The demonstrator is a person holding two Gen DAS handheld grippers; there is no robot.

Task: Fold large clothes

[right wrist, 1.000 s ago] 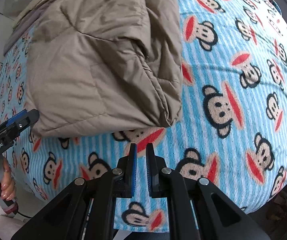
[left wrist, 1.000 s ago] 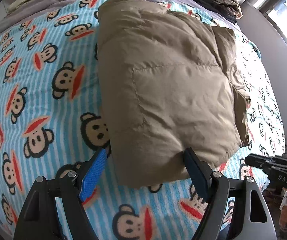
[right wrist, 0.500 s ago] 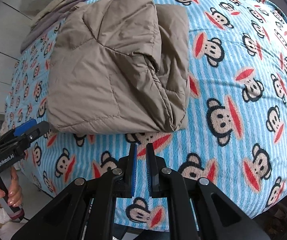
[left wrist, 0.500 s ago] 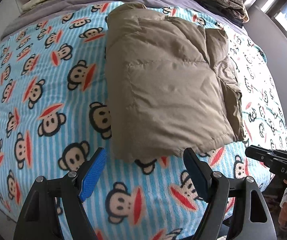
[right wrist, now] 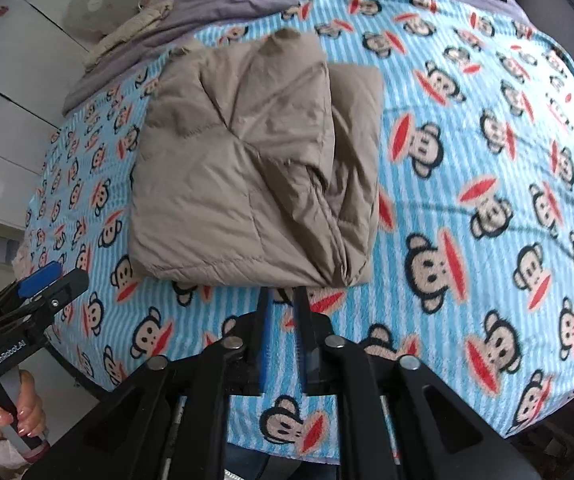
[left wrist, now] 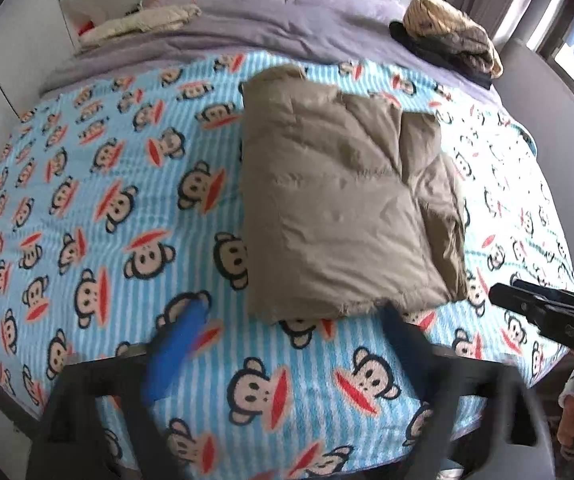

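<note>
A folded tan jacket [left wrist: 347, 204] lay on my monkey-print blanket [left wrist: 127, 200]. My left gripper [left wrist: 287, 320] was spreading wide, empty; my right gripper [right wrist: 283, 312] was parting, nothing between its fingers.

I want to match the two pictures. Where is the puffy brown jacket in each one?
Left wrist view: the folded brown jacket lies right of the middle, above the left tool, whose jaws are opening with nothing between them.
Right wrist view: the jacket lies left of the middle.
Shared landmark: the blue monkey blanket under it.
</note>
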